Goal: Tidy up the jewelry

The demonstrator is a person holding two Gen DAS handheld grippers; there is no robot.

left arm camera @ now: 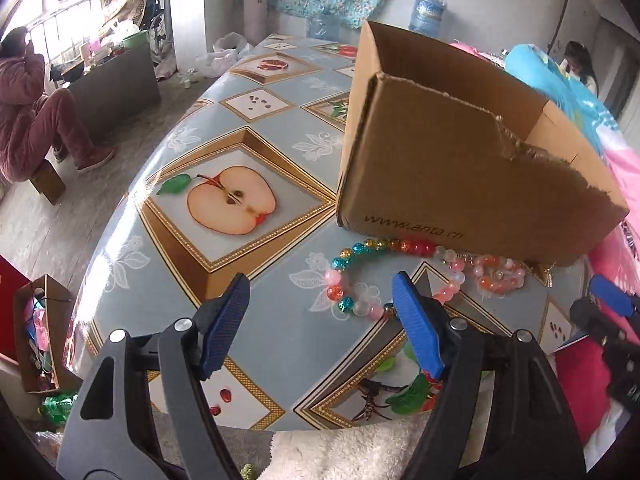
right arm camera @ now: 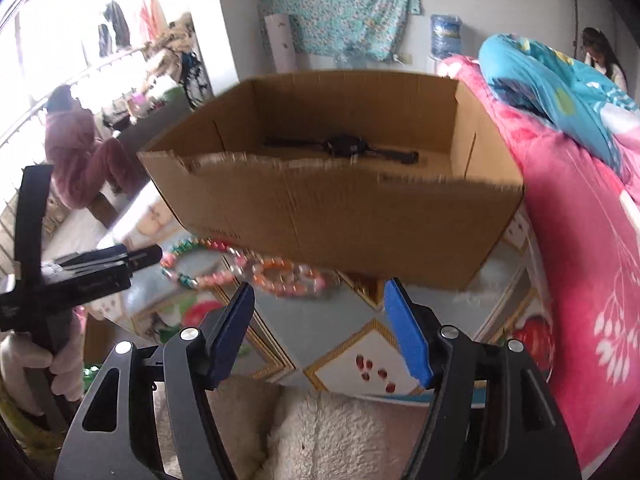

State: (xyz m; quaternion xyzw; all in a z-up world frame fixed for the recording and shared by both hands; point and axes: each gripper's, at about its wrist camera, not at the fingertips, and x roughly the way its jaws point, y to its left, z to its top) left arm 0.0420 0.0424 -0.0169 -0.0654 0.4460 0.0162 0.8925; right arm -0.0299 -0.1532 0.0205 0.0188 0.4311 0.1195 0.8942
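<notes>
**Cardboard box, beads in front, both claws empty**

Brown cardboard box [left arm camera: 460,168] standing open-topped on a table [left arm camera: 256,312] covered in a blue-grey cloth printed with fruit pictures. Torn and ragged along the near rim. Printed web address low on the near wall.

Going left to right from the left wrist view: halved-apple print [left arm camera: 232,206] at left, then left claw [left arm camera: 322,304] low over the cloth, blue pads spread wide, nothing between them. Just beyond the pads, a ring of multicoloured beads [left arm camera: 352,280] lying flat on the cloth, its far edge close to the foot of the box. Next to it on the right, a smaller pink and orange bead bracelet [left arm camera: 498,274], also close to the box wall. Farther right, part of the other claw at the edge of view.

From the right wrist view: left claw seen side-on at far left, gripped by a hand in a fuzzy sleeve. Right claw [right arm camera: 320,296] centred, pads apart, holding nothing. Blurred beads ahead and left of it. Inside the box, a dark wristwatch [right arm camera: 344,148] lying flat. Pink floral blanket [right arm camera: 580,260] at right.
</notes>
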